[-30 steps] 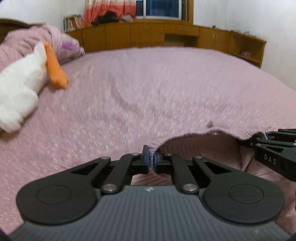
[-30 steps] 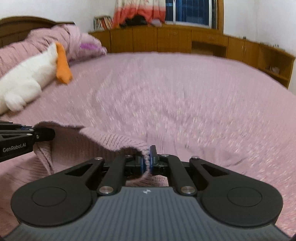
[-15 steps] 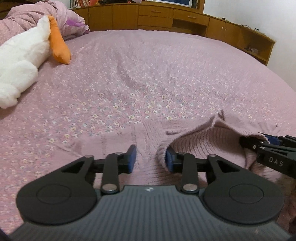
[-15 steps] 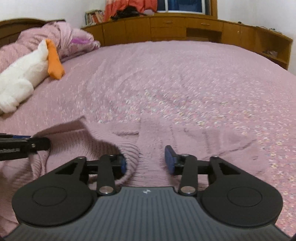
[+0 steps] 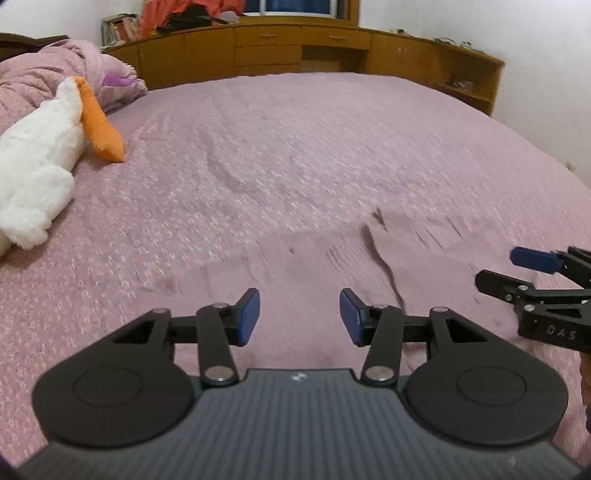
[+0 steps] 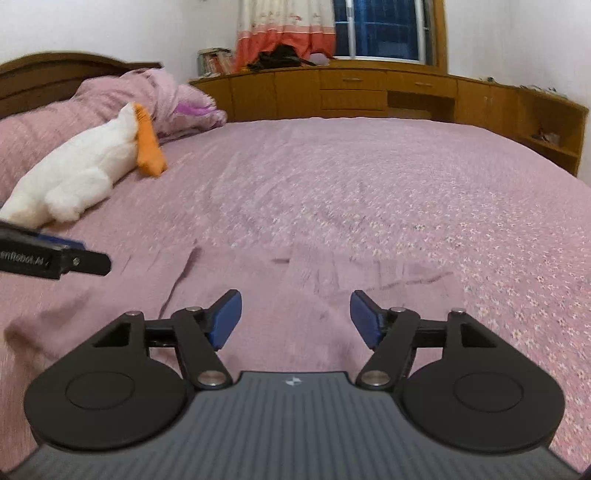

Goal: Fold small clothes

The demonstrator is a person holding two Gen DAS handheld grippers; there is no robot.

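Note:
A small pink knitted sweater (image 5: 314,266) lies flat on the pink floral bedspread (image 5: 295,147), folded over itself; it also shows in the right wrist view (image 6: 295,280). My left gripper (image 5: 299,317) is open and empty, raised just above the sweater's near part. My right gripper (image 6: 295,317) is open and empty above the sweater too. The right gripper shows at the right edge of the left wrist view (image 5: 535,273), and the left gripper at the left edge of the right wrist view (image 6: 74,258).
A white plush toy (image 5: 37,166) with an orange beak (image 5: 103,125) lies at the left by a bunched pink quilt (image 6: 55,122). Wooden cabinets (image 5: 295,48) run along the far side of the bed, under a window (image 6: 384,29).
Both grippers were shut on the sweater's edge a second ago. They opened, dropped the folded-over part flat onto the bed, and have lifted back with wider jaws.

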